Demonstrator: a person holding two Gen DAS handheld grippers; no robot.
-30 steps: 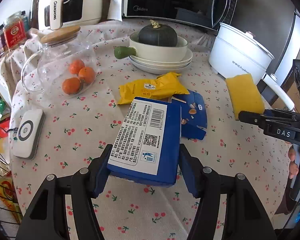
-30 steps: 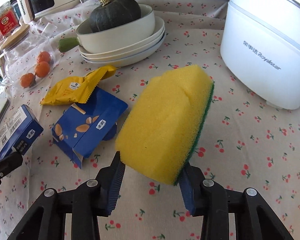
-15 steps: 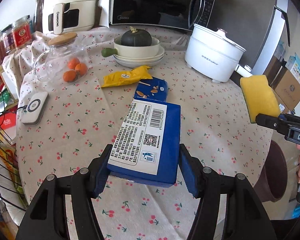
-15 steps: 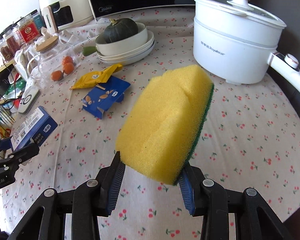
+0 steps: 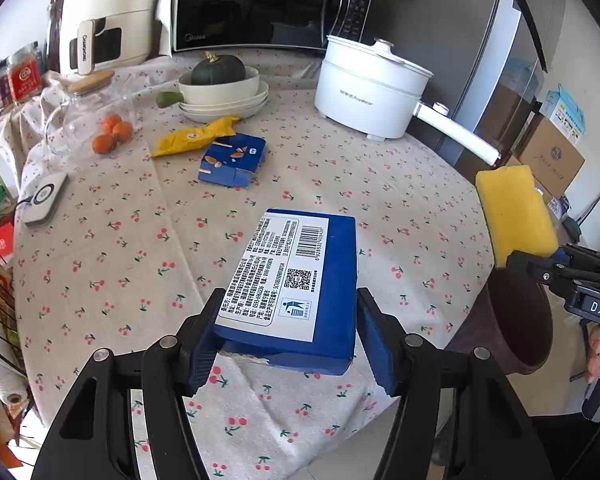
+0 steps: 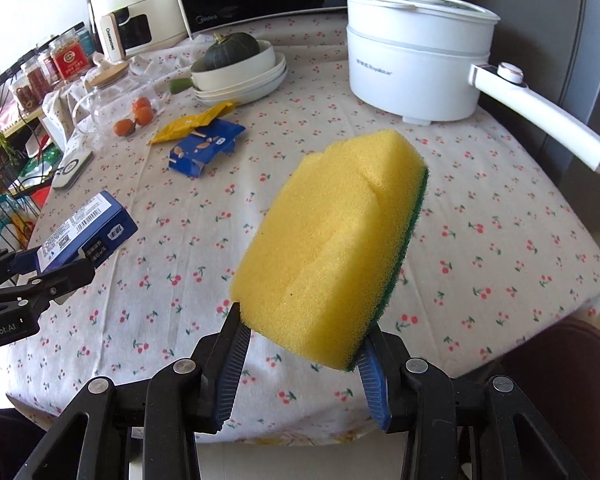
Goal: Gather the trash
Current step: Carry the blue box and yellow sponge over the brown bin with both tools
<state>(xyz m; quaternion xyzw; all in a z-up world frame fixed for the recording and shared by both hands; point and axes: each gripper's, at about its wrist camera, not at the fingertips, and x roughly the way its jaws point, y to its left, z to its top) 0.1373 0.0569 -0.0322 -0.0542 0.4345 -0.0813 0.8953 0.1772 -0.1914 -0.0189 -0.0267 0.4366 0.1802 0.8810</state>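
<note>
Blue box (image 5: 300, 284) and yellow sponge (image 6: 332, 248), aloft

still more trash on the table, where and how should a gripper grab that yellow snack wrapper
The yellow snack wrapper lies flat on the tablecloth, its right end close against the opened blue carton. Best come from above at its free left half and pinch across the narrow width, where the crumpled film rises a little. Both grippers are full now: blue box, sponge.
</note>
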